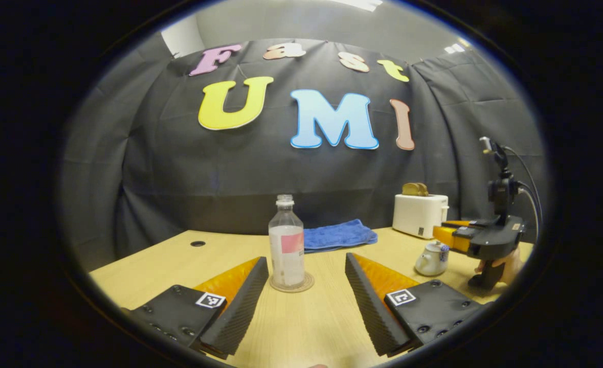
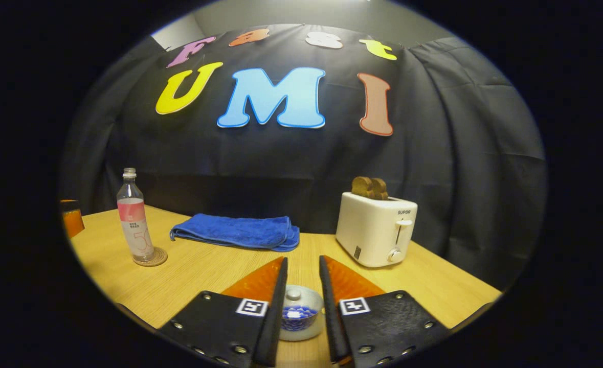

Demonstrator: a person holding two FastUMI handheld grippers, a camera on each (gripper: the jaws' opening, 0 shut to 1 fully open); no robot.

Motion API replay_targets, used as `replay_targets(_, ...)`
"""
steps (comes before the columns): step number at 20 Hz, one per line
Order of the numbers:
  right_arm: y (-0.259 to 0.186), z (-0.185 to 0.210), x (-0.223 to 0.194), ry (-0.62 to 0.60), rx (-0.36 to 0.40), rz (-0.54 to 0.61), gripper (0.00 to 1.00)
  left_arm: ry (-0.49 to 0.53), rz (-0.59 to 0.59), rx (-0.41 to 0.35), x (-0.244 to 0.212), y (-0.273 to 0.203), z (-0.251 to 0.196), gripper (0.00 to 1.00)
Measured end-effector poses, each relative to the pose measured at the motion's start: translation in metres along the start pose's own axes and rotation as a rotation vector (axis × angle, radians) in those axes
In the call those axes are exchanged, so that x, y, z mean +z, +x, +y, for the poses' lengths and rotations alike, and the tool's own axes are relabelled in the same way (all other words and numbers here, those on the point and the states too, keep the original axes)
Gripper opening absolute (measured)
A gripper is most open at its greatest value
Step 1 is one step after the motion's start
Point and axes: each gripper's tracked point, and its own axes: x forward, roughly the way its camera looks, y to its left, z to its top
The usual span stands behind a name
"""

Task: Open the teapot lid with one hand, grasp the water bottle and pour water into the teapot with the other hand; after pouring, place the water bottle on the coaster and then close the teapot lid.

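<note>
In the left gripper view, our left gripper (image 1: 306,301) has its jaws spread wide and holds nothing. The bottle (image 1: 287,243) stands upright just ahead of the gap between the jaws, slightly toward the left jaw, and touches neither. It has no cap, and it rests on a round coaster (image 1: 292,284) on the desk (image 1: 301,327). Beyond the bottle, a folded blue towel (image 1: 338,235) lies near the back edge of the desk. Ahead of the right jaw and farther off sits the small white teapot (image 1: 432,258), with its lid on. The right gripper (image 1: 442,234) hangs right over the teapot, held by a hand (image 1: 506,266) at the far right. A white toaster (image 1: 420,214) with toast in its slot stands behind the teapot.

In the right gripper view, our right gripper (image 2: 303,301) has its jaws drawn in narrow, with a gap between them. The teapot (image 2: 299,319) sits low in that gap, its lid knob (image 2: 293,294) lying between the two jaws. We cannot tell whether the jaws touch the knob or the lid. Far off ahead of the left jaw, the bottle (image 2: 134,220) stands on its coaster (image 2: 150,257). The towel (image 2: 237,231) lies ahead of the jaws, well apart from them. The toaster (image 2: 376,227) stands ahead of the right jaw.
</note>
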Motion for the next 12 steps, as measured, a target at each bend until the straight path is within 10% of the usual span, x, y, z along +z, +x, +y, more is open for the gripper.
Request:
replay_targets(4, -0.061, 0.017, 0.006, 0.028, 0.046, 0.005, 0.88, -0.068, -0.002, -0.009, 0.0, -0.022, -0.028, 1.0)
replay_targets(12, -0.164, 0.046, -0.03, 0.064, 0.052, 0.014, 0.92, -0.022, 0.032, -0.019, -0.037, -0.071, -0.102, 1.0)
